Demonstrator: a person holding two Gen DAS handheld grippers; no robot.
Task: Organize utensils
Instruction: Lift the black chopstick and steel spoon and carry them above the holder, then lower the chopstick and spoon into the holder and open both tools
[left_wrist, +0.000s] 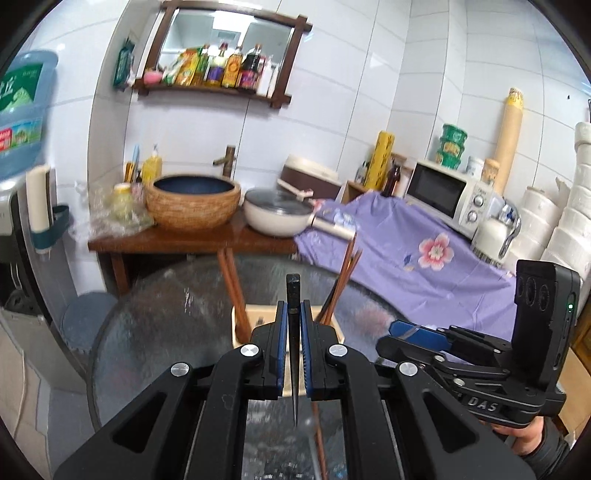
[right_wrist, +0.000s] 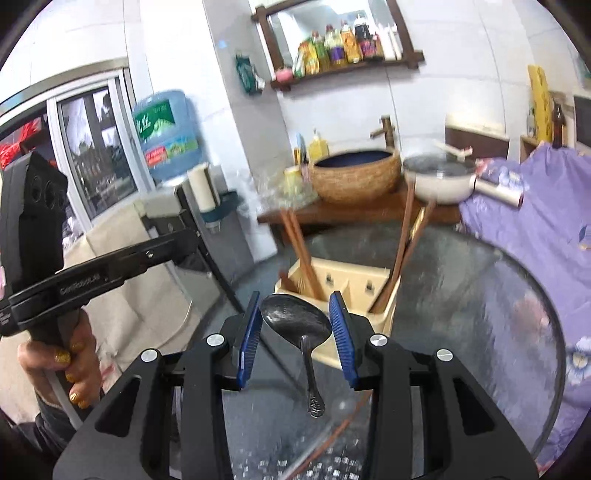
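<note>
The round glass counter (right_wrist: 480, 295) is the biggest thing here, textured and see-through, and near its far edge sits my beige plastic utensil holder (right_wrist: 343, 280), boxy with divided compartments. Long reddish-brown wooden chopsticks (right_wrist: 301, 243) lean out of it, a pair in the left compartment and a few more in the right. My right gripper (right_wrist: 295, 336) is spread wide, blue ribbed pads apart, and a dark metal spoon (right_wrist: 295, 321) sits between them just short of the holder, bowl toward the holder, slim patterned handle pointing back at me; can't tell if either pad touches it. My left gripper (left_wrist: 294, 347) is clenched on a thin dark utensil (left_wrist: 293, 332), flat and tapering to a point, seen edge-on, right over the holder.
</note>
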